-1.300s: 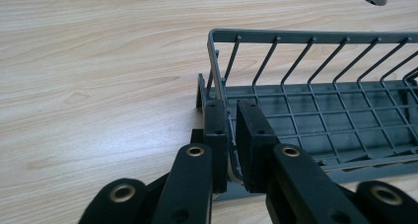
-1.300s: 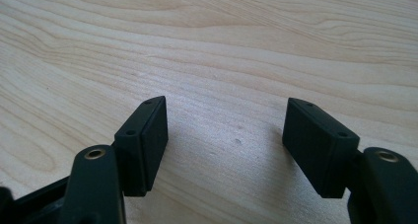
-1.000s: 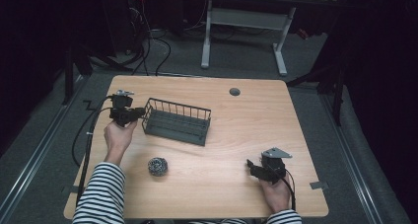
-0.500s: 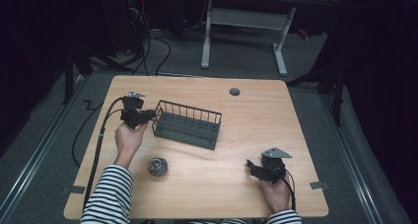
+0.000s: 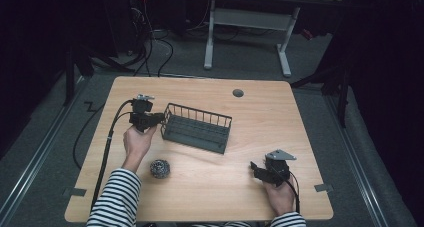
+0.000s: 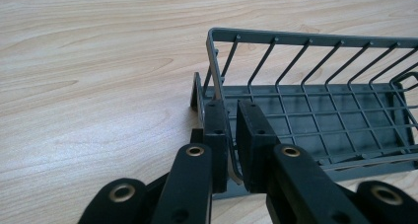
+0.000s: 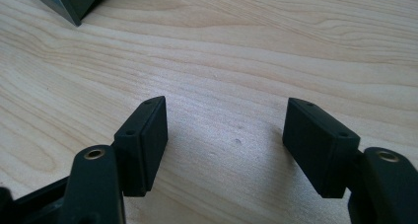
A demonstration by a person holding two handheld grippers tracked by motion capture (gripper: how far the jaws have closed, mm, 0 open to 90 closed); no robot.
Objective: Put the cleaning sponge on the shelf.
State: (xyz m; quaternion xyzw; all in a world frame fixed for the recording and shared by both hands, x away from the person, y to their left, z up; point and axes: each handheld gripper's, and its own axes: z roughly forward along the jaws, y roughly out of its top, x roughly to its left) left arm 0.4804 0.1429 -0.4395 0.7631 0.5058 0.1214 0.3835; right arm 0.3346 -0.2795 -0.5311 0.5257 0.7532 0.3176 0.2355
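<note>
The light wooden table point(image 5: 200, 187) with rounded corners carried a dark grey wire basket point(image 5: 196, 127), long and rectangular, which sat on its bare top left of centre, set at a slant. A small, round, dark metallic scrubber ball point(image 5: 160, 168) lay near the front left, apart from the basket. A round dark cable hole point(image 5: 238, 93) was set near the far edge.

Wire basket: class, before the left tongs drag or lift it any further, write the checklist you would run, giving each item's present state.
1. Left tongs closed on the wire basket end rim: ok.
2. Rim seated deep between pads: ok.
3. Basket empty: ok.
4. Scouring ball apart from basket: ok.
5. Right tongs open, away from basket: ok.
6. Grip firm enough to hold: cannot tell.
</note>
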